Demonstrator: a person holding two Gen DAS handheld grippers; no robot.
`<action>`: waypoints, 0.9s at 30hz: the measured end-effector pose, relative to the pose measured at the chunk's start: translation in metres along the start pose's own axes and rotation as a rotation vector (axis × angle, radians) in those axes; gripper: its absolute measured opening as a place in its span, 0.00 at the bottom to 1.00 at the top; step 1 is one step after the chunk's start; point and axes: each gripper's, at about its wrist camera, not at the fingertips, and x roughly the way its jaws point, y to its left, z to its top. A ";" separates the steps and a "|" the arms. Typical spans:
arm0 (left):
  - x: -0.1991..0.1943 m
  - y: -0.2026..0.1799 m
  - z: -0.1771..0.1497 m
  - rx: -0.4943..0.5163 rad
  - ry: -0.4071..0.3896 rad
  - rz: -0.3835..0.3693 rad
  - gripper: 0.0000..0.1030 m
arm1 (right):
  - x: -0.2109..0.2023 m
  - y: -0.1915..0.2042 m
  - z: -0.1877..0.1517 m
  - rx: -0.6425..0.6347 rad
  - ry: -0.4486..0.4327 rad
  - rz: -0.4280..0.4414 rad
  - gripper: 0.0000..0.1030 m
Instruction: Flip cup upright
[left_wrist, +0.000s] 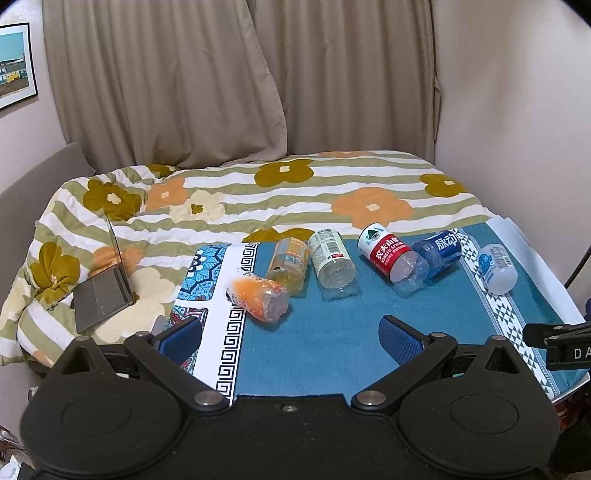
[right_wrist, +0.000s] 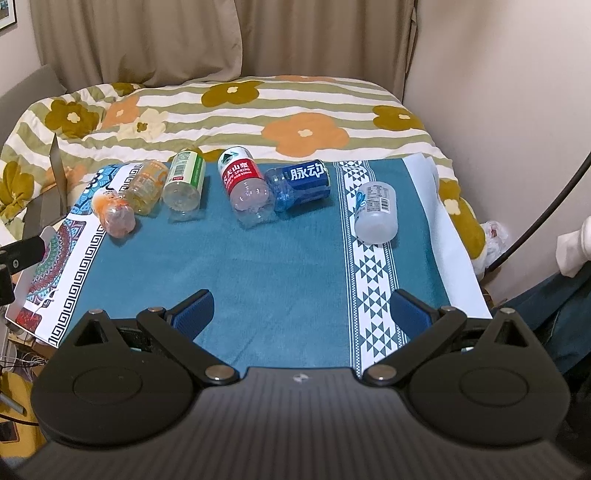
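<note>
Plastic cups (right_wrist: 183, 181) on their sides, long axes near-to-far, bases nearward — left gripper (left_wrist: 290, 338), right gripper (right_wrist: 301, 310) spread wide, holding nothing.

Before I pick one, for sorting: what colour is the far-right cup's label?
White with blue print on the far-right cup; clearest in the right wrist view.

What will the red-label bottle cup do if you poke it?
The red-label bottle cup lies on its side, so it would probably roll. It looks like thin, clear, empty plastic, so likely light and squashy. It touches the blue-label cup, which might get nudged too.
</note>
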 end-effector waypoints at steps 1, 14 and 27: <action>0.000 0.000 0.000 0.001 0.000 0.000 1.00 | 0.000 0.000 0.000 0.000 0.000 0.002 1.00; 0.005 0.005 0.003 0.003 0.000 -0.011 1.00 | 0.001 0.001 0.002 0.008 0.001 -0.010 1.00; 0.006 0.008 0.003 0.004 0.005 -0.015 1.00 | 0.002 0.002 0.003 0.010 0.002 -0.015 1.00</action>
